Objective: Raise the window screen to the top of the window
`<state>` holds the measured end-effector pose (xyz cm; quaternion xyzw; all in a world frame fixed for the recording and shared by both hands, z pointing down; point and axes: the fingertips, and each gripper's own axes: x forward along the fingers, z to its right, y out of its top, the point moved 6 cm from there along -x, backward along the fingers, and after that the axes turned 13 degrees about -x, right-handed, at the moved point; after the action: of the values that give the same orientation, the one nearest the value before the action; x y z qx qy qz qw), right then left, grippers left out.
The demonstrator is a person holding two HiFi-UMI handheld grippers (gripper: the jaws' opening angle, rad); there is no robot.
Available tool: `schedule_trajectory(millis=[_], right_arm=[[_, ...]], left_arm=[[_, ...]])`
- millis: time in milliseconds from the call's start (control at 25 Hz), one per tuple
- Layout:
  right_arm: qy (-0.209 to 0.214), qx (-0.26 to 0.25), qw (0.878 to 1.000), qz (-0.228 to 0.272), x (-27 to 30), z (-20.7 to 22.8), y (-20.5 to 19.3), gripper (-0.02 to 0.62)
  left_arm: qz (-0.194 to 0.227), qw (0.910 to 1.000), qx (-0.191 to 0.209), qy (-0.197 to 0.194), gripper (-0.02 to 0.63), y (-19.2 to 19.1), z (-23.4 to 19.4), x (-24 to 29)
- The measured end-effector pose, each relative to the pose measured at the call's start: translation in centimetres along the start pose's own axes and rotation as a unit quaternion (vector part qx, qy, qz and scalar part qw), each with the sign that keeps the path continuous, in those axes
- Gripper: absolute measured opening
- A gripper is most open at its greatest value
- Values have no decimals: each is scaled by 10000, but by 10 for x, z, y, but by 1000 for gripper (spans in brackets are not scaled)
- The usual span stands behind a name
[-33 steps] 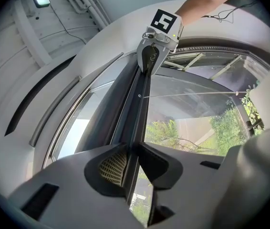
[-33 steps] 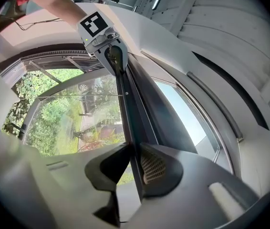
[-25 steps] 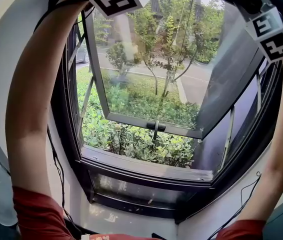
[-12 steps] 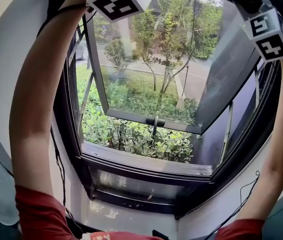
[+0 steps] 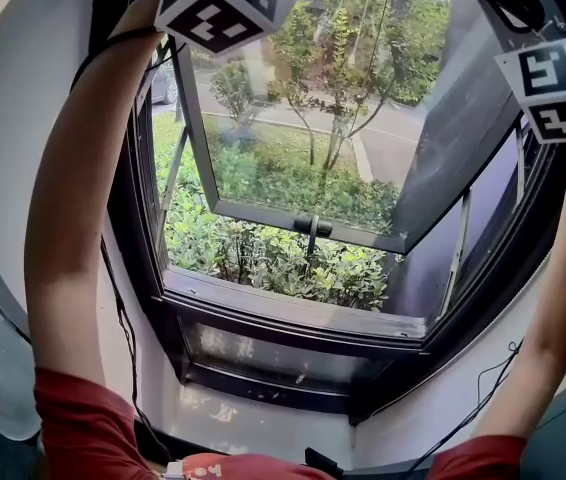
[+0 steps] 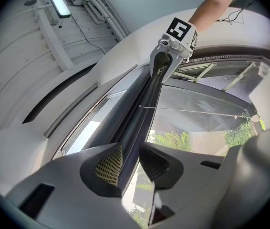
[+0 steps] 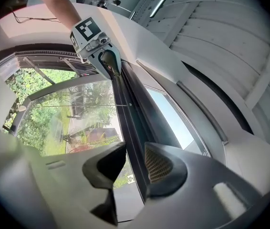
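Observation:
The window screen's dark top bar (image 6: 144,109) runs along the top of the window frame. My left gripper (image 6: 130,163) straddles one end of it. Its jaws have just been opening, and a gap shows beside the right-hand pad (image 6: 155,163). The bar (image 7: 130,104) also passes between the jaws of my right gripper (image 7: 135,168), which have just been opening too and stand clear on the left side. Each gripper shows at the bar's far end in the other's view. In the head view only the marker cubes (image 5: 225,8) (image 5: 553,93) show, on raised arms.
An outward-tilted glass sash (image 5: 303,168) with a black handle (image 5: 313,227) hangs open over green shrubs. The dark sill (image 5: 293,313) lies below. A thin cord (image 6: 197,112) stretches across the glass. White wall curves around the window, with a ceiling light (image 6: 58,3) above.
In the head view both marker cubes have sunk a little. The left cube has rolled and shows another face. The arms stay raised.

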<state>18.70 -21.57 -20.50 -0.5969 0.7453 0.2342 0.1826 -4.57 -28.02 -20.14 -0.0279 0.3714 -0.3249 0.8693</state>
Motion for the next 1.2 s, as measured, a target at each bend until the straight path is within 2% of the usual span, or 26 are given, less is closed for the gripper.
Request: schedule_trajectory(millis=[200,560,840,1040,1200], right_arm=[[-70,77,9997,240,-10,-15,6,126],[-75,255,9977,616,-28,-51,20,127],[-88,739,9936,844,-46,-86,24,127],[-157,1081,9896,941,-60,-112,25,127],[14,1259,9887,818,-72,-140,21,127]], left_arm=[[195,9996,-189,-35,92,0,18,-16],[588,9941,-870,-261,92,-11,60,-45],[775,9875,-1318,-388,92,-19,95,-70],[836,9836,-1559,-345,92,-27,111,-89],[826,9760,-1987,-331,92,-39,126,-108]])
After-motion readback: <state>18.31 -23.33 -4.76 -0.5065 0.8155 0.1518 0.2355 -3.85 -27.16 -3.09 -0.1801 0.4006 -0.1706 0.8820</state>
